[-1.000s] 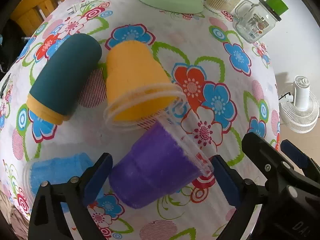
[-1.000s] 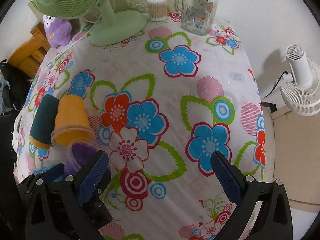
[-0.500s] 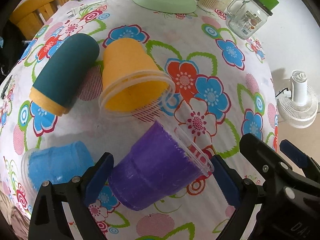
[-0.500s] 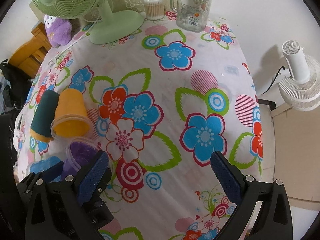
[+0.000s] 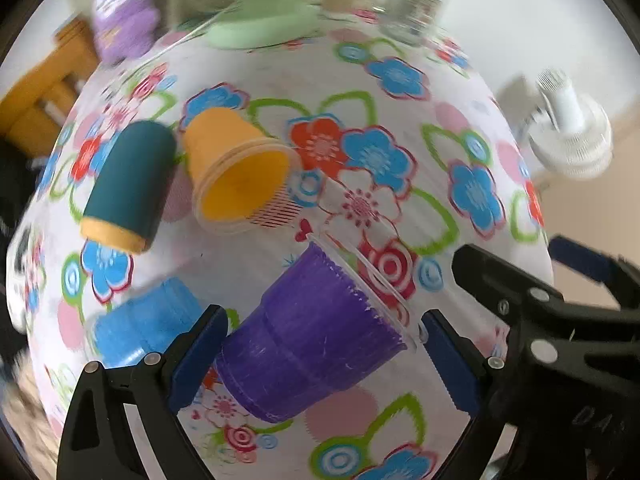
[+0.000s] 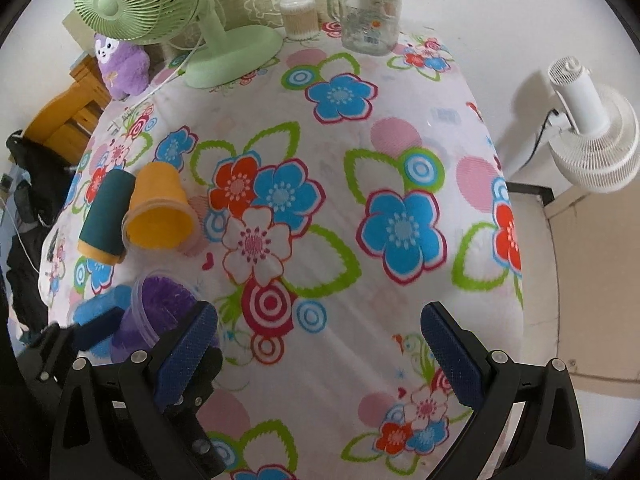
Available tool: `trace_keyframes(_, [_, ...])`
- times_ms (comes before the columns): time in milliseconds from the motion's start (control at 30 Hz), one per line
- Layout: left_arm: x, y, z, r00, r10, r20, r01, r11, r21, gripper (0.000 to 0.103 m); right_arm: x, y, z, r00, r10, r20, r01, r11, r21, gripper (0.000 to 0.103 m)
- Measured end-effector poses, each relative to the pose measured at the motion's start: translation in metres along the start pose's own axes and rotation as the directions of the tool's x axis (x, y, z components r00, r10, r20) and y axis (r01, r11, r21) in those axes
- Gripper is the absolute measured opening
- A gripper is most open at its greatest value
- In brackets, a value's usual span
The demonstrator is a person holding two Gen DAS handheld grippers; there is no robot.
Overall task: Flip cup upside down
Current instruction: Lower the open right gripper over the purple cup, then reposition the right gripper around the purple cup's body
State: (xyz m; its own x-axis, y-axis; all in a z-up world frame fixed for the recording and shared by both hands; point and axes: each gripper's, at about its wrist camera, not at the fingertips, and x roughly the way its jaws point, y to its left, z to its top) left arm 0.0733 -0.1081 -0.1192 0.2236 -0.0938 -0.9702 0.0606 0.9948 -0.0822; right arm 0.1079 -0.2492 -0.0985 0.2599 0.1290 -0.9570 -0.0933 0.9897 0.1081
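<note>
A purple plastic cup (image 5: 308, 336) lies on its side, mouth toward the upper right, between the fingers of my left gripper (image 5: 324, 364). The jaws are wide and the pads stand on both sides of the cup; the left pad looks close to its base, contact unclear. The cup also shows in the right wrist view (image 6: 156, 312). My right gripper (image 6: 320, 356) is open and empty above the flowered tablecloth (image 6: 400, 160), to the right of the cup.
An orange cup (image 5: 236, 176), a teal tumbler (image 5: 128, 184) and a blue cup (image 5: 140, 328) lie on their sides nearby. A green fan (image 6: 224, 44), glass jar (image 6: 368, 12), small container (image 6: 298, 18) and purple plush (image 6: 120, 64) stand at the back. A white fan (image 6: 588, 136) is off the right edge.
The left gripper's view has tilted up and blurred; the purple cup stays between its fingers and sits lower and more central. The right gripper has drawn back slightly.
</note>
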Motion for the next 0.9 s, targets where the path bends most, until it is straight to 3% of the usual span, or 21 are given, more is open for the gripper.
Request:
trace_keyframes(133, [-0.004, -0.007, -0.005, 1.000, 0.024, 0.010, -0.026, 0.989, 0.148, 0.098, -0.004, -0.003, -0.012, 1.000, -0.005, 0.003, 0.004, 1.000, 0.020, 0.103])
trace_keyframes(267, [-0.004, -0.016, -0.009, 1.000, 0.006, -0.008, -0.004, 0.958, 0.285, 0.098, -0.006, -0.006, -0.024, 1.000, -0.018, 0.001, 0.017, 0.998, 0.053, 0.103])
trace_keyframes(467, [0.001, -0.027, -0.015, 0.999, -0.030, -0.033, 0.042, 0.883, 0.467, 0.098, -0.008, -0.007, -0.041, 0.999, -0.046, 0.003, 0.045, 0.991, 0.127, 0.103])
trace_keyframes(600, [0.006, -0.029, -0.018, 0.999, -0.042, -0.035, 0.054, 0.812, 0.581, 0.098, -0.006, -0.002, -0.053, 0.998, -0.070, -0.007, 0.070, 0.984, 0.165, 0.103])
trace_keyframes(667, [0.009, -0.029, -0.022, 0.998, -0.048, -0.040, 0.063, 0.759, 0.648, 0.096, -0.006, 0.001, -0.058, 0.996, -0.084, -0.008, 0.085, 0.981, 0.177, 0.103])
trace_keyframes(733, [0.013, -0.029, -0.024, 0.997, -0.052, -0.055, 0.076, 0.705, 0.705, 0.087, -0.006, 0.005, -0.064, 0.995, -0.099, -0.012, 0.099, 0.976, 0.194, 0.103])
trace_keyframes(900, [0.022, -0.034, -0.031, 0.993, -0.072, -0.092, 0.117, 0.594, 0.796, 0.087, -0.005, 0.010, -0.074, 0.994, -0.106, -0.025, 0.109, 0.960, 0.256, 0.103])
